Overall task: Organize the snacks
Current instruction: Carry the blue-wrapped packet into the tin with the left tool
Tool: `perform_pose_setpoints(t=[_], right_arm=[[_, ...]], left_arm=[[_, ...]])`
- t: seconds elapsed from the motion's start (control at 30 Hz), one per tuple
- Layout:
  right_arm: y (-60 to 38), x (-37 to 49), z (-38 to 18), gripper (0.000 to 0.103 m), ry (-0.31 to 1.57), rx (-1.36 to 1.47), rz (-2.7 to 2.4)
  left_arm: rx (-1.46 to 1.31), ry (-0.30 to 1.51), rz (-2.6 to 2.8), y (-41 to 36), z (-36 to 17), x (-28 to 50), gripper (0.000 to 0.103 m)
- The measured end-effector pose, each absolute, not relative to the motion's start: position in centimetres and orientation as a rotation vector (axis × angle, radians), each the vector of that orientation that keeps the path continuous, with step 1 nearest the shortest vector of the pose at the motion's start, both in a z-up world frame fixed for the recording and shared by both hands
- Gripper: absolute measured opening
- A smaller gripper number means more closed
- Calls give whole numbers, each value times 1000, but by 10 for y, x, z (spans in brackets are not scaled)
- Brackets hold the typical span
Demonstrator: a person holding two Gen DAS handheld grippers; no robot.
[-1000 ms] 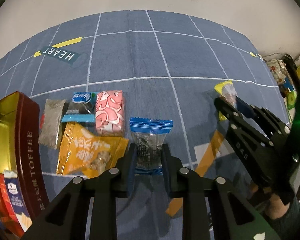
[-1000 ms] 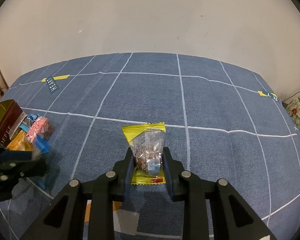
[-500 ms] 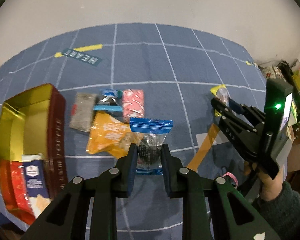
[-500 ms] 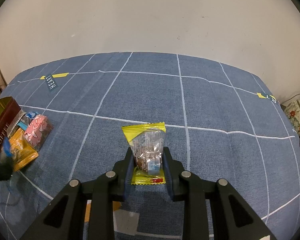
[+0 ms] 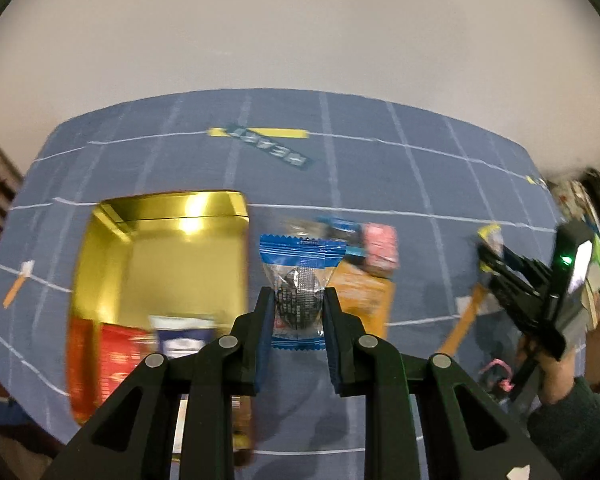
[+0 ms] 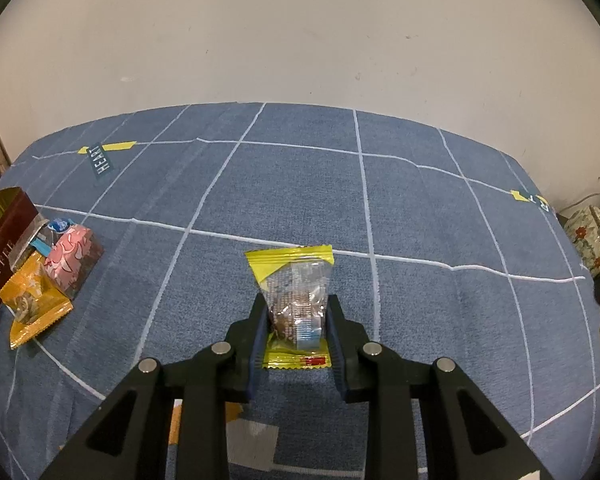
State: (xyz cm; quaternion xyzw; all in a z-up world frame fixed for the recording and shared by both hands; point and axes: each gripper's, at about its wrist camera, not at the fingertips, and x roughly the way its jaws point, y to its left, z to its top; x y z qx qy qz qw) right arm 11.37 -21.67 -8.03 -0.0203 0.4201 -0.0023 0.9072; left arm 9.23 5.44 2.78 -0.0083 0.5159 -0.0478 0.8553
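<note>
The left gripper [image 5: 296, 312] is gripping a blue-edged clear snack packet [image 5: 300, 280] just right of the open gold-lined toffee tin [image 5: 160, 256], likely next to go in, while the right gripper [image 6: 296, 320] is clamping a yellow-edged clear snack packet [image 6: 294, 280] over the blue gridded cloth [image 6: 420, 220], 1 packet each.

Blue grid-lined tablecloth [image 6: 420, 220] with "HEART" label [image 6: 102, 158], off-white wall [image 6: 300, 40]
</note>
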Motion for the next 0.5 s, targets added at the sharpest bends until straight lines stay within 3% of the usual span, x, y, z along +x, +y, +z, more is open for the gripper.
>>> perform_pose_setpoints(t=[0.5], right_arm=[[-214, 113, -80, 28, 869, 20, -120]], left_arm=[[-12, 1096, 102, 159, 16, 103, 21]])
